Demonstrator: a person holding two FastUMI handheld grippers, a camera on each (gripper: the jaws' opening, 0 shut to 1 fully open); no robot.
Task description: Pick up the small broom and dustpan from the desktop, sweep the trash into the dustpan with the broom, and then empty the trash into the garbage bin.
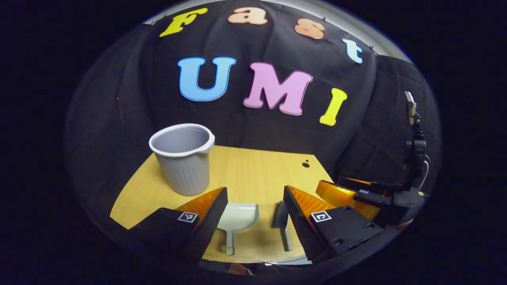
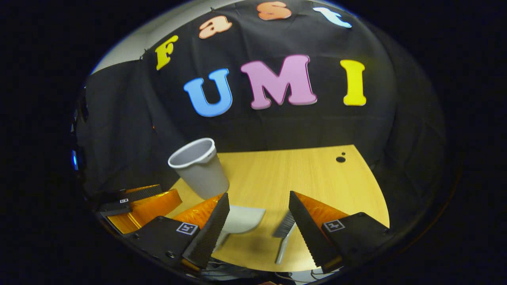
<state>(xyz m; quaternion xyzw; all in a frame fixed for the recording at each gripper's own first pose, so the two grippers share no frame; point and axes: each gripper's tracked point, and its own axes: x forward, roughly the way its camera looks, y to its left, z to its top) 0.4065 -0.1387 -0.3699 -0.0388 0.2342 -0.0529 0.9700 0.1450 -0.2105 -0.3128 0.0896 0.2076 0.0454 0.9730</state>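
Observation:
A small grey dustpan point(image 1: 237, 217) lies flat on the wooden desktop point(image 1: 253, 170) near its front edge, handle toward me. Just right of it lies the small broom point(image 1: 282, 221), bristles pointing away. My left gripper point(image 1: 255, 190) hovers open above both, holding nothing. In the right gripper view the dustpan point(image 2: 243, 219) and broom point(image 2: 285, 231) lie between the spread fingers of my right gripper point(image 2: 258, 194), also open and holding nothing. Two small dark specks point(image 1: 305, 163) sit near the table's far right edge, and the same specks point(image 2: 340, 158) show in the right gripper view.
A grey ribbed garbage bin point(image 1: 184, 158) stands upright at the table's left; it also shows as the bin point(image 2: 200, 168) in the right gripper view. The right gripper point(image 1: 356, 194) is close on the right, the left gripper point(image 2: 138, 202) close on the left. Black cloth walls the table behind.

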